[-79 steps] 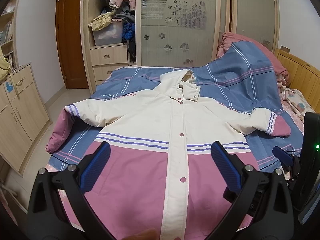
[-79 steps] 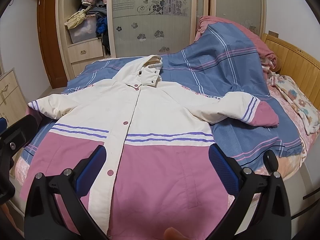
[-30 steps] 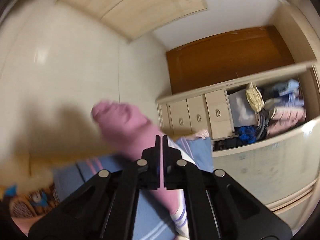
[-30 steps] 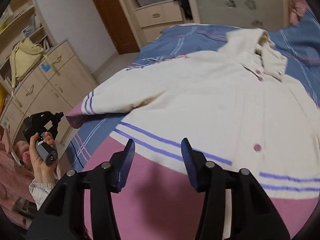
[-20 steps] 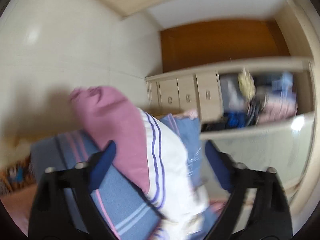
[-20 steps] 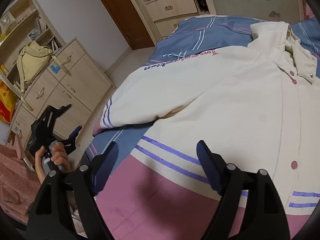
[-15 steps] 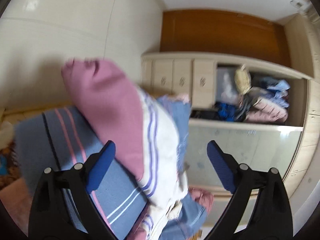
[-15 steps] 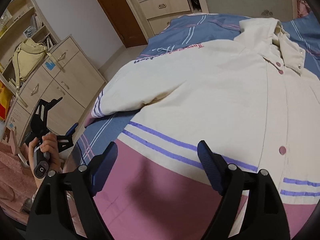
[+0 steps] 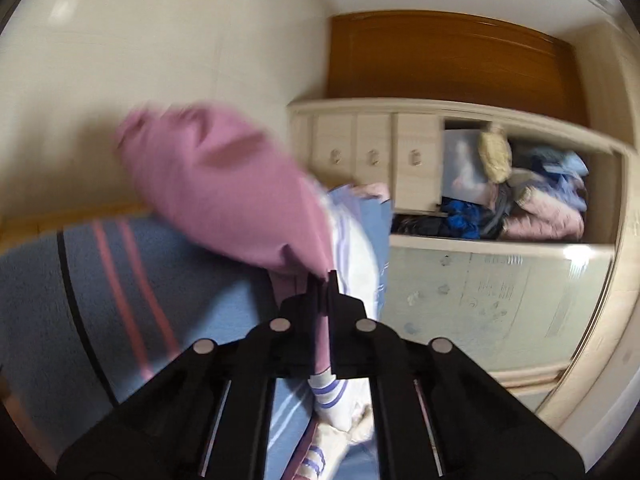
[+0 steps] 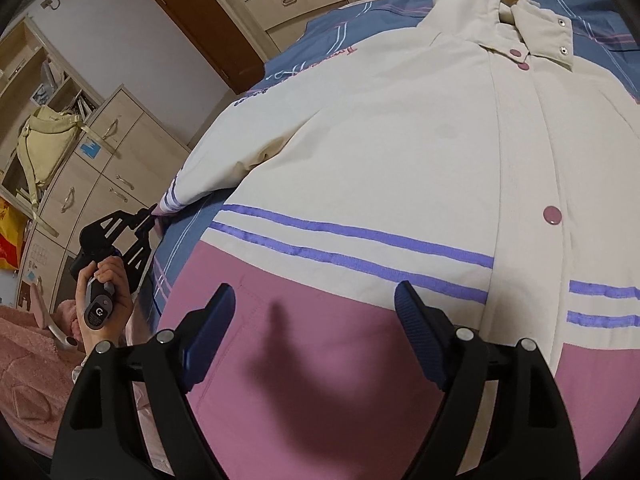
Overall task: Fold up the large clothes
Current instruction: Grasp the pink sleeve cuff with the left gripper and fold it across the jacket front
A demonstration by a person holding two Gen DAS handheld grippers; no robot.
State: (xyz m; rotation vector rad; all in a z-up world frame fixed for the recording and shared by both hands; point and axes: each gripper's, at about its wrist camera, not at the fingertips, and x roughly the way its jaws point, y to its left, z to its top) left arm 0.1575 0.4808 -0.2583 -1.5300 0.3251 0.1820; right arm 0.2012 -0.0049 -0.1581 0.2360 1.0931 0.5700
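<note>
A large cream and pink jacket (image 10: 400,140) with purple stripes lies buttoned, front up, on the blue striped bed cover (image 10: 320,40). My left gripper (image 9: 323,280) is shut on the pink cuff (image 9: 224,184) of one sleeve, with fabric pinched between its closed jaws. In the right wrist view that same left gripper (image 10: 154,216) sits at the sleeve's end by the bed's left edge, held by a hand (image 10: 106,280). My right gripper (image 10: 316,308) hangs open just above the jacket's pink lower part, with nothing between its blue pads (image 10: 212,316).
A pale wooden cabinet (image 10: 88,184) with a yellow bag (image 10: 44,148) above it stands left of the bed. An open wardrobe (image 9: 520,200) is stuffed with clothes next to a brown door (image 10: 192,12). Pink fluffy fabric (image 10: 24,360) lies at the lower left.
My left gripper opened wide around the sleeve end, then shut on the pink cuff. My right gripper opened wider and dropped closer to the jacket's pink lower part.
</note>
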